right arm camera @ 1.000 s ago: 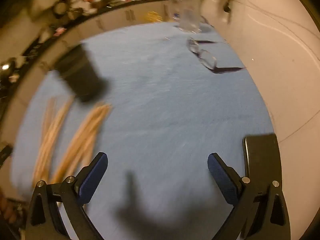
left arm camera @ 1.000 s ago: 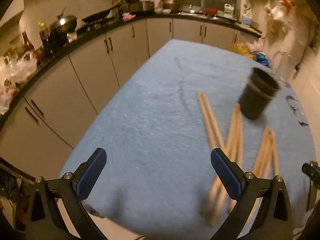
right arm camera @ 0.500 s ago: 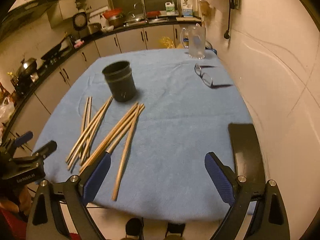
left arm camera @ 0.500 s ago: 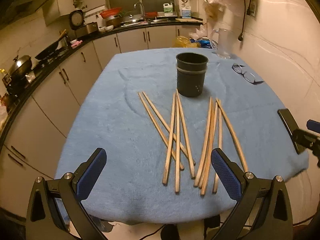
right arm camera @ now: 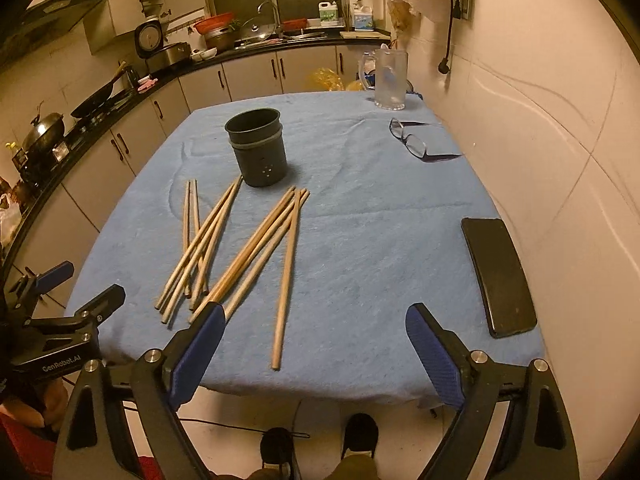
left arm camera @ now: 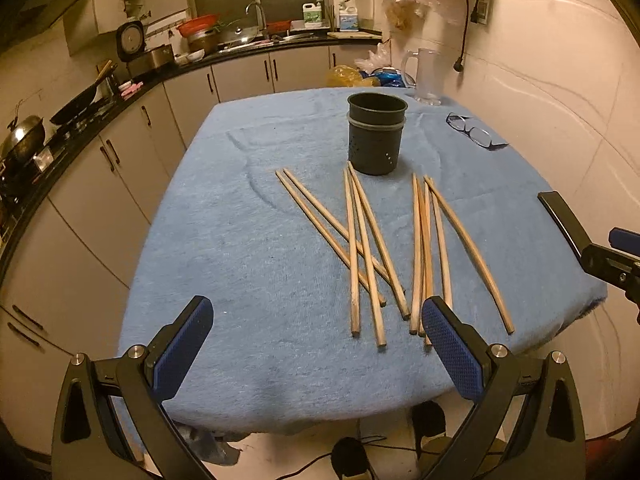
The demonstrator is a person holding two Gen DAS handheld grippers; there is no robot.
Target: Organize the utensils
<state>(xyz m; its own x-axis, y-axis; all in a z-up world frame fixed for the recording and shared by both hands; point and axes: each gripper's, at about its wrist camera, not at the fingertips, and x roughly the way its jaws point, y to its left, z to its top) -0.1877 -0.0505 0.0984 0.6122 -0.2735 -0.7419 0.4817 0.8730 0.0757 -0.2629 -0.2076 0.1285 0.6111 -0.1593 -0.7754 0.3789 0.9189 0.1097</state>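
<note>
Several wooden chopsticks (left arm camera: pixel 384 248) lie fanned out on the blue cloth-covered table (left arm camera: pixel 248 240), also in the right wrist view (right arm camera: pixel 240 248). A dark cylindrical holder (left arm camera: pixel 376 138) stands upright just behind them, empty as far as I see; it shows in the right wrist view too (right arm camera: pixel 258 146). My left gripper (left arm camera: pixel 316 344) is open and empty, above the table's near edge, short of the chopsticks. My right gripper (right arm camera: pixel 312 348) is open and empty at the near edge, right of the chopsticks.
A black phone (right arm camera: pixel 498 276) lies near the table's right edge. Glasses (right arm camera: pixel 408 140) and a glass mug (right arm camera: pixel 388 78) sit at the far right. Kitchen counters with pans (left arm camera: pixel 24 140) run along the left and back. A wall is at the right.
Both views swung from blurred, tilted looks to a steady head-on view of the table. Both grippers stay open and empty. The chopsticks and holder have not moved.
</note>
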